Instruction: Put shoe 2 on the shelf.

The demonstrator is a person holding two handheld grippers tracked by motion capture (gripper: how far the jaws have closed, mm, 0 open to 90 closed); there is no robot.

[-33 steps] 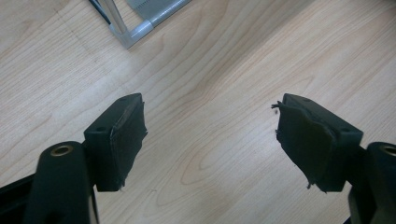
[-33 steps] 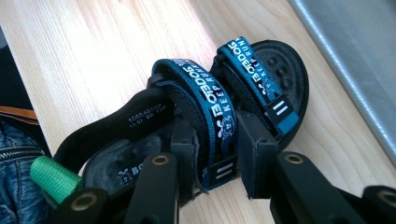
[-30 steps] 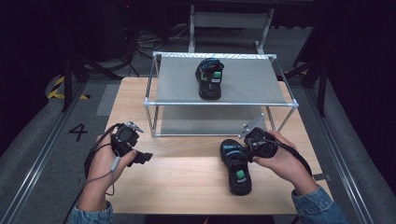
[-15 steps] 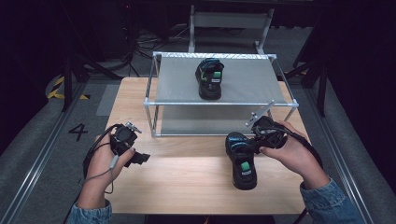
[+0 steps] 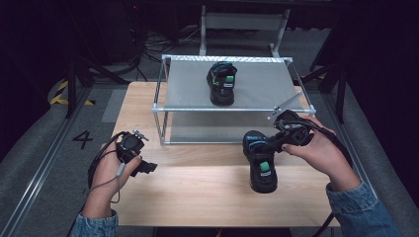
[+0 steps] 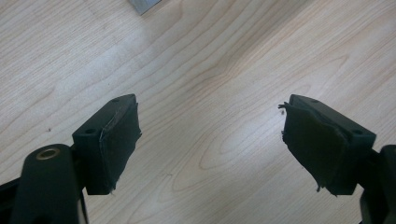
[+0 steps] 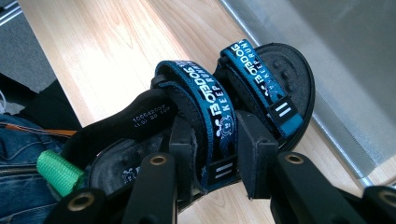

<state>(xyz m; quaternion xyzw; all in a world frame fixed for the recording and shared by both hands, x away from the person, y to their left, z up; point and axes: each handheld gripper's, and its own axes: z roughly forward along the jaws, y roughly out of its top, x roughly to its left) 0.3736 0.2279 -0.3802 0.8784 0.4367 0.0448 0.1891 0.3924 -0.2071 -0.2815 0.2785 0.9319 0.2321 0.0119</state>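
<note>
One sandal point(image 7: 196, 116) strap sits clamped in the right gripper point(image 7: 212, 161); left gripper point(image 6: 210, 149) gapes, empty.

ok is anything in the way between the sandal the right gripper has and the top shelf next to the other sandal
Nothing visible blocks it. The sandal in the right gripper sits in front of the rack; beside the other sandal the shelf top is bare.

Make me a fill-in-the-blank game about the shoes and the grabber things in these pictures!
1. The right gripper has its jaws closed on a blue ____ of the sandal on the wooden table.
2. The other sandal sits on the ____ shelf of the metal rack.
3. The left gripper has its jaws ____, with nothing between them.

Missing words: strap; top; open
</note>
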